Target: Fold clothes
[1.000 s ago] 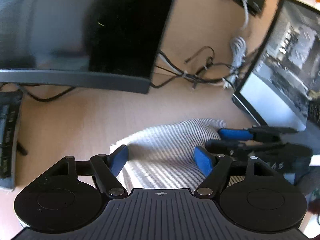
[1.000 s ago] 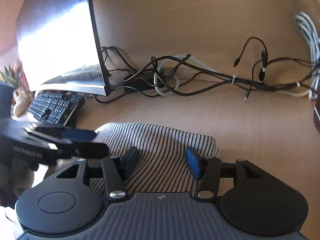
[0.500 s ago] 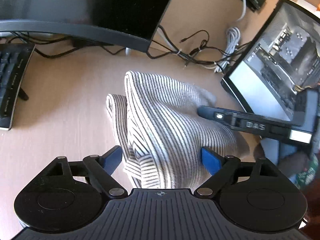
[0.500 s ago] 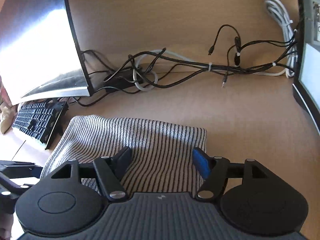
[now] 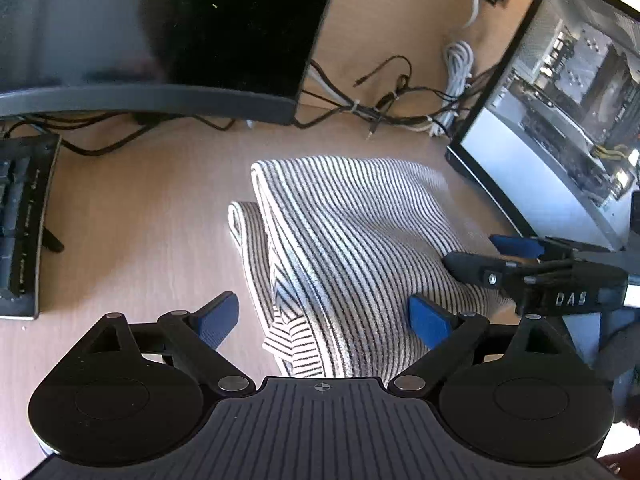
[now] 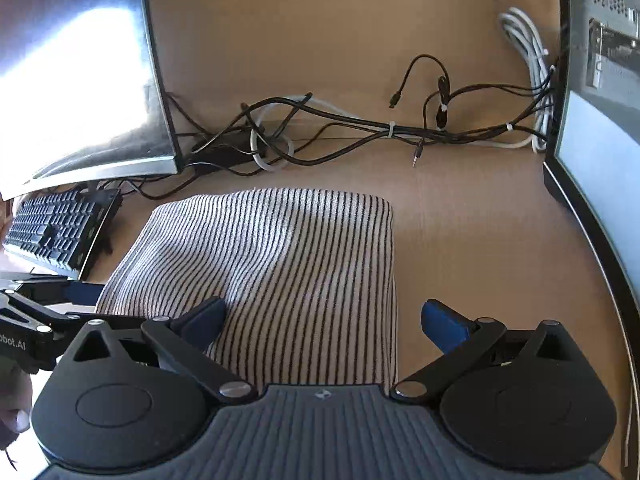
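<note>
"DAS" on right gripper; "bot.AI" on left gripper.

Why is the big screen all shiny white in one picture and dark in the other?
Right wrist view: sunlight glares off the curved monitor, washing it white. Left wrist view: the same monitor looks black, its left part blurred grey. Both views: the fisheye lens bends straight edges, and sun patches brighten the striped garment.

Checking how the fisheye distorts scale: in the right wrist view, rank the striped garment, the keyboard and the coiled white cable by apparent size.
1. Striped garment, largest by far, though nearest the camera.
2. Keyboard, partly cut off.
3. Coiled white cable, smallest, though farther back, so this order is unsure.
</note>
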A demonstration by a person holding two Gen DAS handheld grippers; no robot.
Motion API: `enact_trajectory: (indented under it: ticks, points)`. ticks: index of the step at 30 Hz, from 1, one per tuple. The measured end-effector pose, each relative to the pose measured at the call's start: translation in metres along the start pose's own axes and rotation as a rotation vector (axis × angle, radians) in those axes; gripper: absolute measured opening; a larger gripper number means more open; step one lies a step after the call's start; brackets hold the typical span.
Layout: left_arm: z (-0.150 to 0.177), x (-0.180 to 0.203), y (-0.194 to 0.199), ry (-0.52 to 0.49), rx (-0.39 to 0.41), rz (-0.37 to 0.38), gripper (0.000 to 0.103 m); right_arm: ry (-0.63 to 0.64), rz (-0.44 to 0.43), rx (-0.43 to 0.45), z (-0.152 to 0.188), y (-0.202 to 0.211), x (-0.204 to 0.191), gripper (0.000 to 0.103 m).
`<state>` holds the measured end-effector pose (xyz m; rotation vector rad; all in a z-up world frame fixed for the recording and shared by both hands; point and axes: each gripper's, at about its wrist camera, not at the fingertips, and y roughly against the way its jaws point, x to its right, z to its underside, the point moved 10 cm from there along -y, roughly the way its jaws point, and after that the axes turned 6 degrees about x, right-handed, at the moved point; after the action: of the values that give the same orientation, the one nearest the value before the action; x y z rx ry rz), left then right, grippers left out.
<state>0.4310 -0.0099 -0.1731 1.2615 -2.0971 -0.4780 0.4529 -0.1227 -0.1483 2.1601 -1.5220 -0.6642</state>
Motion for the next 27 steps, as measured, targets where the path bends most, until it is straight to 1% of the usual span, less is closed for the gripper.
enact_trajectory:
  ticks: [1,2,4,5,7,9,10,12,13,15,16,19,21,22,27]
  points:
    - [-0.004,0.000,0.002,0.007,0.006,0.002,0.092,0.013,0.004,0.002,-0.001,0.000,-0.001,0.103]
    - [-0.009,0.002,0.006,0.014,0.020,0.008,0.092,0.023,0.003,0.004,-0.003,0.002,-0.002,0.103]
    - [-0.021,0.005,0.015,0.020,0.057,0.033,0.093,0.010,-0.013,0.003,-0.006,0.007,-0.001,0.103]
    - [-0.025,0.004,0.018,0.020,0.069,0.033,0.093,-0.003,-0.021,0.005,-0.008,0.010,0.000,0.103]
    - [-0.030,0.000,0.014,0.004,0.069,0.007,0.093,-0.051,-0.035,0.027,-0.016,0.015,0.004,0.103]
    - [-0.030,-0.010,0.002,0.000,0.048,-0.034,0.094,-0.069,-0.044,0.052,-0.025,0.015,0.008,0.103]
    - [-0.029,-0.014,-0.003,0.021,0.039,-0.030,0.094,-0.071,-0.047,0.057,-0.029,0.012,0.009,0.103]
    - [-0.030,-0.016,-0.011,0.054,0.027,-0.011,0.094,-0.051,-0.041,0.036,-0.032,0.000,0.009,0.103]
    - [-0.031,-0.015,-0.014,0.051,0.023,-0.007,0.093,-0.044,-0.046,0.019,-0.032,-0.007,0.008,0.103]
    - [-0.033,-0.013,-0.021,0.049,0.015,0.000,0.092,-0.050,-0.084,-0.027,-0.027,-0.022,0.002,0.103]
    - [-0.034,-0.013,-0.025,0.057,0.009,0.007,0.091,-0.064,-0.107,-0.051,-0.024,-0.029,-0.001,0.103]
    - [-0.030,-0.009,-0.035,0.094,-0.018,0.044,0.087,-0.177,-0.192,-0.124,-0.010,-0.046,-0.006,0.103]
    - [-0.028,-0.009,-0.038,0.118,-0.029,0.066,0.087,-0.251,-0.210,-0.148,-0.004,-0.051,0.000,0.103]
    - [-0.026,-0.008,-0.038,0.128,-0.036,0.076,0.087,-0.257,-0.221,-0.152,-0.001,-0.050,0.001,0.103]
    - [-0.015,-0.001,-0.040,0.172,-0.075,0.125,0.087,-0.225,-0.237,-0.183,0.007,-0.041,0.004,0.103]
